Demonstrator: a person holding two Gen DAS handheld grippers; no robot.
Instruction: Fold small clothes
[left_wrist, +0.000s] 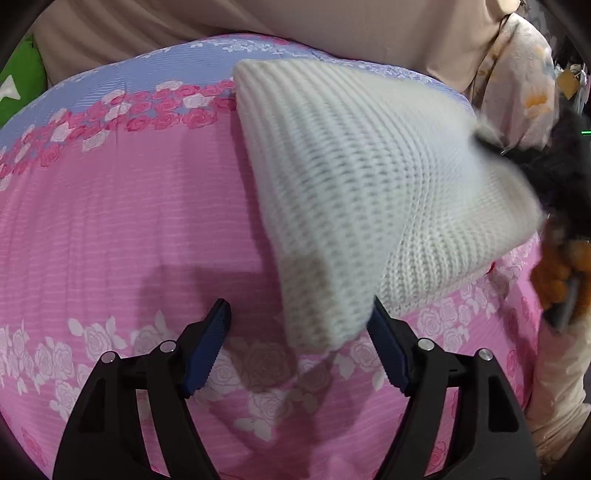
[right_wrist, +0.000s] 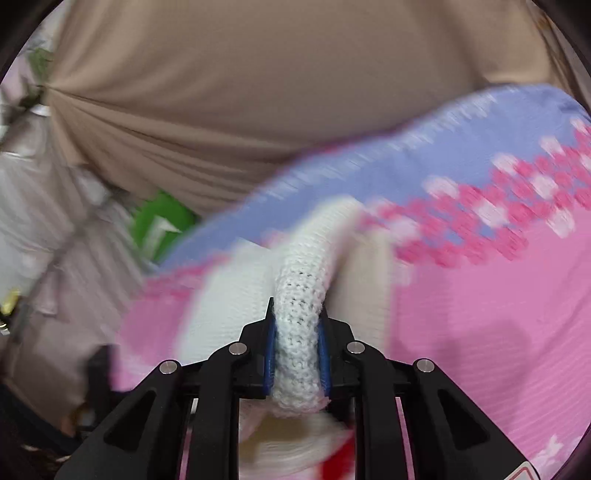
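The knit (left_wrist: 369, 177) is white and ribbed, lifted off the pink floral sheet (left_wrist: 110, 221) of the bed; one folded edge is pinched between the pressed pads of the right hand-held gripper (right_wrist: 297, 354), and a loose corner hangs between the spread jaws of the left hand-held gripper (left_wrist: 299, 350), touching its right pad at most. To fold well, I judge the left should close squarely on that corner. Then both should pull the knit taut and lay it flat on the sheet ahead, edges matched.
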